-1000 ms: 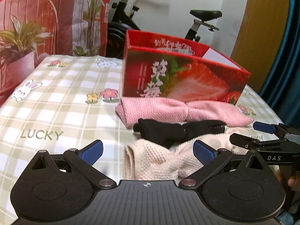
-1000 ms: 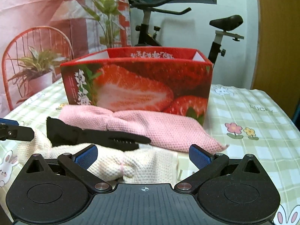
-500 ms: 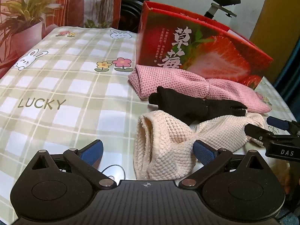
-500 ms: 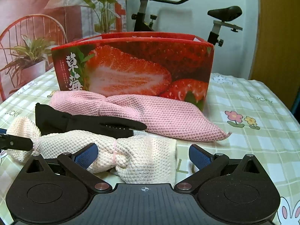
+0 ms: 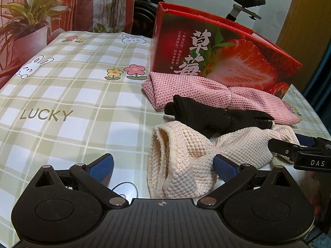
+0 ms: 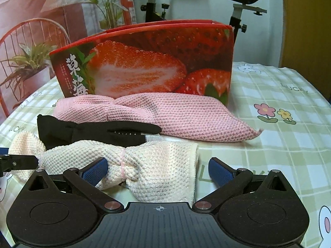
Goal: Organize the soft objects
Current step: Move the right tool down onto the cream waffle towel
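Note:
A cream waffle cloth (image 5: 186, 157) tied in the middle lies nearest on the checked table; it also shows in the right wrist view (image 6: 144, 161). A black glove (image 5: 206, 115) lies across it, also in the right wrist view (image 6: 93, 131). Behind lies a pink waffle cloth (image 5: 196, 92), seen too in the right wrist view (image 6: 175, 113). A red strawberry box (image 5: 217, 51) stands behind them, also in the right wrist view (image 6: 144, 68). My left gripper (image 5: 163, 165) is open around the cream cloth's left end. My right gripper (image 6: 158, 170) is open around its right end.
The checked tablecloth (image 5: 72, 103) with "LUCKY" print stretches to the left. An exercise bike (image 6: 244, 6) and potted plants (image 5: 26, 18) stand beyond the table. The right gripper's finger (image 5: 298, 150) shows at the right of the left wrist view.
Both grippers have moved down and closer to the cream cloth, one at each end. The jaws stay open. The cloths and glove have not moved.

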{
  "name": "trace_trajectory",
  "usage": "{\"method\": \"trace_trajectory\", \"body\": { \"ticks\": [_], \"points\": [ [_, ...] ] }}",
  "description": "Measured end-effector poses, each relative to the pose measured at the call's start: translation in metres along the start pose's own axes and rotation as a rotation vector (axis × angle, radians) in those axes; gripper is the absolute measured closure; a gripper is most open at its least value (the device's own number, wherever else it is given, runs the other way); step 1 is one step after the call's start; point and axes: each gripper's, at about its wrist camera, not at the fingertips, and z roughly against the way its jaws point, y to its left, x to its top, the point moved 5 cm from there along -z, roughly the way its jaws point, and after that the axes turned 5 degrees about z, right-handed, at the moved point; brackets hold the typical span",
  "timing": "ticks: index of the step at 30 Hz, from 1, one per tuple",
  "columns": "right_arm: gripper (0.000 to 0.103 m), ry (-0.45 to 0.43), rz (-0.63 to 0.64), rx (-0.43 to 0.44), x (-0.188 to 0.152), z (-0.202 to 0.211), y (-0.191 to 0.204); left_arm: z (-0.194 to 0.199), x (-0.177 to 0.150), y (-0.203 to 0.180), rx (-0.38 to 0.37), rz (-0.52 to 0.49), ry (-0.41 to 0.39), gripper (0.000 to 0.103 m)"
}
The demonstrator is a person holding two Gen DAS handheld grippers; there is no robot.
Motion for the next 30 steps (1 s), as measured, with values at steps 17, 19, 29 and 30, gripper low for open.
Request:
{"method": "trace_trajectory", "body": {
  "ticks": [17,19,29,30],
  "points": [
    [0.006,-0.086,0.082,-0.018,0.004,0.022,0.013,0.007,0.002,-0.001,-0.062,0.014,0.011,0.015],
    [0.012,-0.120,0.107,-0.010,0.008,0.029,0.017,0.013,0.002,-0.004,-0.077,-0.009,-0.008,0.020],
    [0.030,-0.056,0.045,0.060,0.002,0.017,0.010,0.007,-0.001,-0.008,-0.153,0.011,0.016,0.046],
    [0.030,-0.052,0.039,0.063,0.001,0.015,0.010,0.007,-0.001,-0.008,-0.157,0.009,0.015,0.046]
  ]
}}
